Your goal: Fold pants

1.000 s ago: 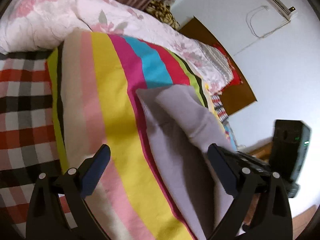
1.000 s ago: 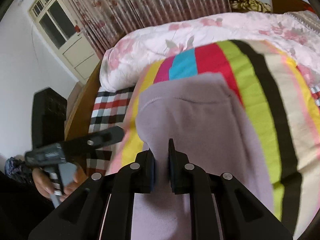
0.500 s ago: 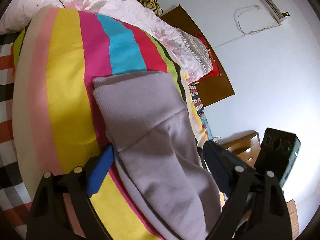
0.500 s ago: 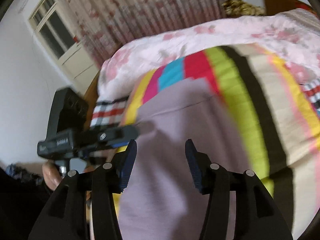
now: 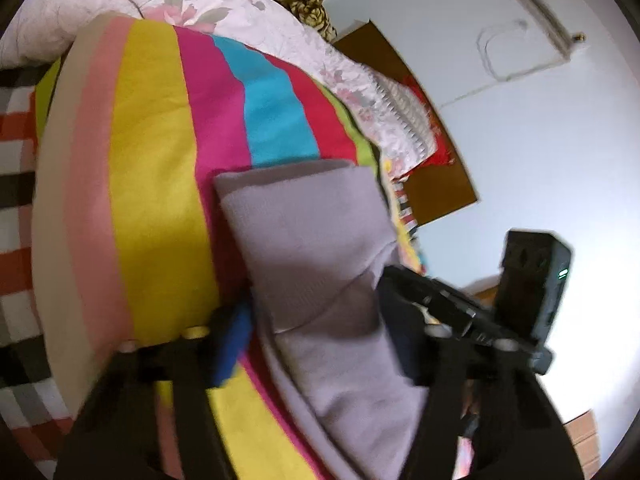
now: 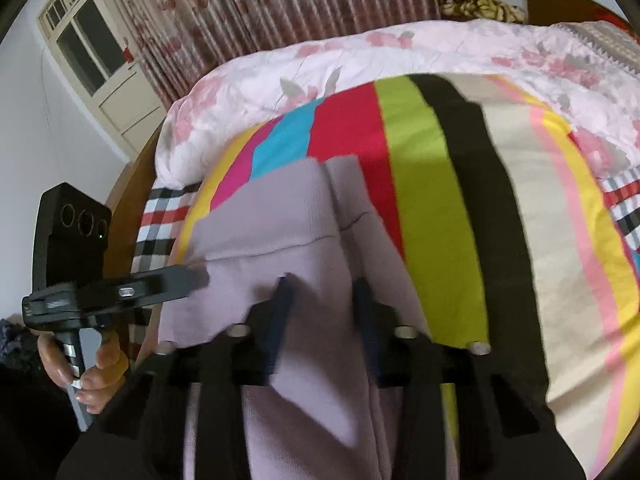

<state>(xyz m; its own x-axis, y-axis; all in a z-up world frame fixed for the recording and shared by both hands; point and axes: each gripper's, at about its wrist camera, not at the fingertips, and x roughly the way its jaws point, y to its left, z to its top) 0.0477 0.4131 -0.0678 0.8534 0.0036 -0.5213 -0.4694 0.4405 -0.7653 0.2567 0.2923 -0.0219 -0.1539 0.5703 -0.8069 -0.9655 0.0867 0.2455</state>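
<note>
The lilac-grey pants (image 5: 316, 264) lie folded on a bright striped blanket (image 5: 152, 168), ribbed waistband end on top. My left gripper (image 5: 316, 340) is open, its jaws on either side of the fold. In the right wrist view the pants (image 6: 280, 232) lie below my right gripper (image 6: 324, 308), which is open over the cloth and holds nothing. The left gripper (image 6: 120, 292) shows there at the pants' left edge, and the right gripper (image 5: 460, 308) shows in the left wrist view at the pants' right side.
A pink floral quilt (image 6: 360, 56) is bunched at the far side of the bed. A checked sheet (image 5: 16, 200) lies beside the striped blanket (image 6: 500, 208). A wooden headboard (image 5: 400, 80) and white wall stand beyond. Curtains (image 6: 280, 4) and a door (image 6: 104, 64) are behind.
My right gripper has opened and let go of the pants, which now lie folded with the waistband on top. My left gripper has moved in over the fold.
</note>
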